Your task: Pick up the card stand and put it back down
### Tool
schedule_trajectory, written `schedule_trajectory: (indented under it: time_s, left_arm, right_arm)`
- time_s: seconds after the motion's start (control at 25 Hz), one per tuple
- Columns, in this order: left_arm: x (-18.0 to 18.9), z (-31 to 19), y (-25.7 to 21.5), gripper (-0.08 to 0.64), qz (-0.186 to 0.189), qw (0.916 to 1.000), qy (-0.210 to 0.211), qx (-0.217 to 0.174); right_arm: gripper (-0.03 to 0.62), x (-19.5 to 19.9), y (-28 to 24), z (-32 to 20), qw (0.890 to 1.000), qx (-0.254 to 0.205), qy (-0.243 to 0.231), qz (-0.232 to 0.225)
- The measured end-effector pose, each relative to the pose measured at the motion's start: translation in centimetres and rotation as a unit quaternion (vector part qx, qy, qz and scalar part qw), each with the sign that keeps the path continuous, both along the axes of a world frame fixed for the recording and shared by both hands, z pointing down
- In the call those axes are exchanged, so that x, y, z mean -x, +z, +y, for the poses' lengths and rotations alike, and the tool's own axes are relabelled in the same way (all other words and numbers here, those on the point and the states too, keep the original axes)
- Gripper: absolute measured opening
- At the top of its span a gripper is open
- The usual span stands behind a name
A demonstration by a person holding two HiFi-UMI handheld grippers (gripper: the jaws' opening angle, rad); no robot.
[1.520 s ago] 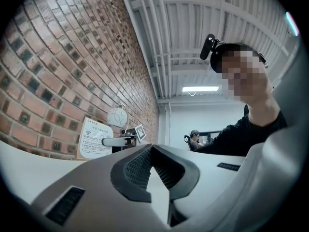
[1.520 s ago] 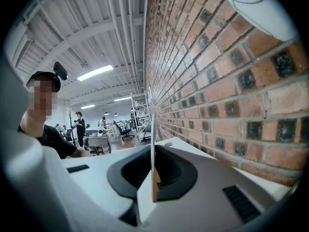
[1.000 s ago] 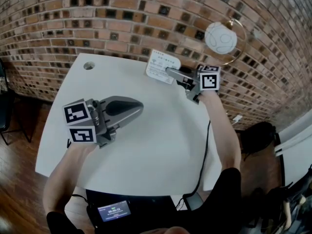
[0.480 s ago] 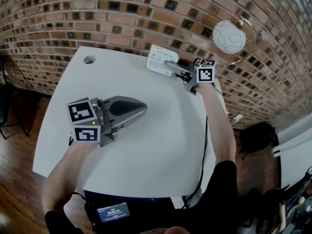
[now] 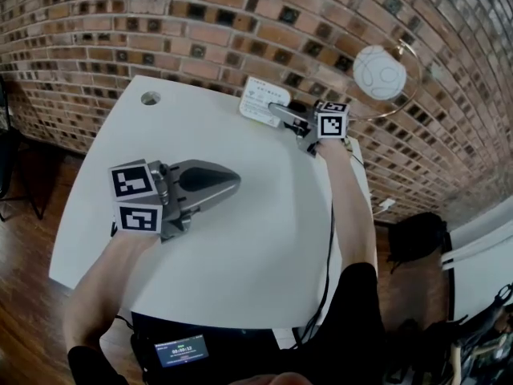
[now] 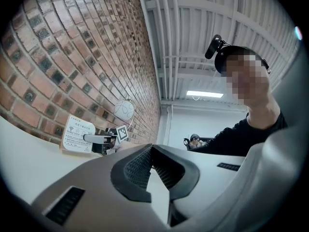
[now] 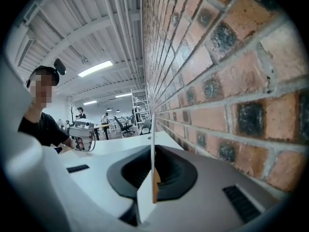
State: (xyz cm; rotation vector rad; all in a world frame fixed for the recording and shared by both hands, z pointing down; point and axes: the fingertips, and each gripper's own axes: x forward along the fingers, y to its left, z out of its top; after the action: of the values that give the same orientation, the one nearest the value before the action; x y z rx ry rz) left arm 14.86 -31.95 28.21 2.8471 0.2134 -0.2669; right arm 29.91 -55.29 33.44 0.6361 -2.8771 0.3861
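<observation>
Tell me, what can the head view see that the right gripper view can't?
Only the head view shows the round lamp, the wood floor and the printed face of the card stand. Only the right gripper view shows that stand edge-on, pinched by the shut right gripper, plus far desks and ceiling lights. Both show the brick wall, the white table and the left gripper.

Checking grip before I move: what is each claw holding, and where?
Right claw grips the card stand by its side edge nearest the hand. Left claw holds nothing.
</observation>
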Motion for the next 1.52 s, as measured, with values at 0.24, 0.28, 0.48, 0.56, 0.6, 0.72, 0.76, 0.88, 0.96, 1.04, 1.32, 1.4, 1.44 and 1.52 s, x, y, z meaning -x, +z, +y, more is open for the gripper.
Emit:
schedule_trajectory:
  time_s: [0.24, 0.28, 0.48, 0.56, 0.6, 0.72, 0.76, 0.88, 0.96, 1.04, 1.32, 1.4, 1.44, 1.52]
  left_arm:
    - [0.5, -0.5, 0.5, -0.006, 0.000, 0.9999, -0.001, 0.016]
    - [0.6, -0.6, 0.5, -0.006, 0.001, 0.9998, -0.002, 0.019]
    - [0.7, -0.6, 0.7, -0.006, -0.001, 0.9998, -0.001, 0.018]
    - [0.6, -0.5, 0.7, -0.006, -0.003, 0.9998, 0.000, 0.019]
    - [0.5, -0.6, 0.7, -0.006, -0.003, 0.9998, 0.000, 0.020]
    - [0.5, -0.6, 0.9, -0.006, -0.005, 0.9997, 0.000, 0.023]
    - [0.5, -0.6, 1.0, -0.006, -0.006, 0.9997, 0.000, 0.023]
    - [0.5, -0.6, 1.1, -0.006, -0.010, 0.9997, 0.000, 0.022]
    - [0.5, -0.7, 1.2, -0.006, -0.014, 0.9997, 0.000, 0.020]
    - [0.5, -0.7, 1.2, -0.006, -0.016, 0.9997, -0.001, 0.019]
    - [0.5, -0.5, 1.2, -0.006, -0.021, 0.9997, 0.000, 0.014]
    - [0.4, -0.4, 1.3, -0.006, -0.023, 0.9997, 0.000, 0.013]
    - [0.4, -0.4, 1.4, -0.006, -0.024, 0.9996, 0.000, 0.012]
    - [0.4, -0.4, 1.5, -0.006, -0.025, 0.9996, 0.000, 0.011]
  right_arm:
    - [0.024, -0.3, 0.8, -1.8, 1.000, 0.000, 0.008, -0.007]
    - [0.024, -0.3, 1.0, -2.0, 1.000, 0.000, 0.007, -0.009]
    - [0.025, -0.1, 0.8, -2.3, 1.000, -0.008, 0.006, -0.007]
    - [0.024, -0.2, 0.9, -2.6, 1.000, -0.006, 0.004, -0.011]
    - [0.025, -0.2, 1.0, -2.7, 1.000, -0.005, 0.004, -0.013]
    - [0.025, -0.1, 1.5, -3.1, 1.000, -0.001, 0.006, -0.016]
    - [0.025, -0.1, 1.8, -3.2, 1.000, 0.000, 0.005, -0.017]
    - [0.025, 0.2, 2.2, -3.5, 1.000, 0.001, 0.000, -0.017]
    - [0.025, 0.4, 2.1, -3.7, 1.000, 0.001, 0.000, -0.011]
    - [0.025, 0.5, 2.4, -4.1, 1.000, 0.008, 0.001, -0.011]
    - [0.038, 0.5, 2.6, -4.6, 0.999, 0.005, 0.019, 0.031]
    - [0.045, 0.5, 2.7, -4.8, 0.999, 0.005, 0.026, 0.041]
    - [0.052, 0.5, 2.7, -4.8, 0.998, 0.005, 0.031, 0.046]
    - [0.066, 0.3, 2.8, -5.0, 0.997, 0.006, 0.044, 0.056]
